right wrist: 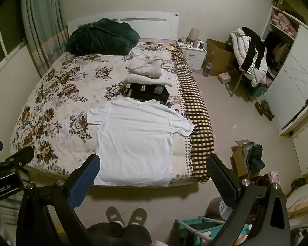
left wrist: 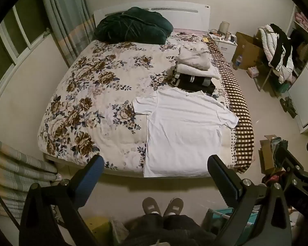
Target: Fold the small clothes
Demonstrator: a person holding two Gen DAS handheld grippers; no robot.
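Observation:
A white T-shirt lies spread flat, collar away from me, on the near right part of a floral bedspread. Its hem hangs over the bed's near edge. Behind it sits a stack of folded clothes, dark ones below and pale ones on top. My left gripper is open, held high above the floor before the bed, with nothing between its fingers. My right gripper is likewise open and holds nothing, in front of the shirt's hem.
A dark green quilt is bundled at the headboard. A checked blanket drapes the bed's right side. A nightstand, cardboard boxes, a clothes-laden chair and a wardrobe stand on the right. A person's slippered feet stand below.

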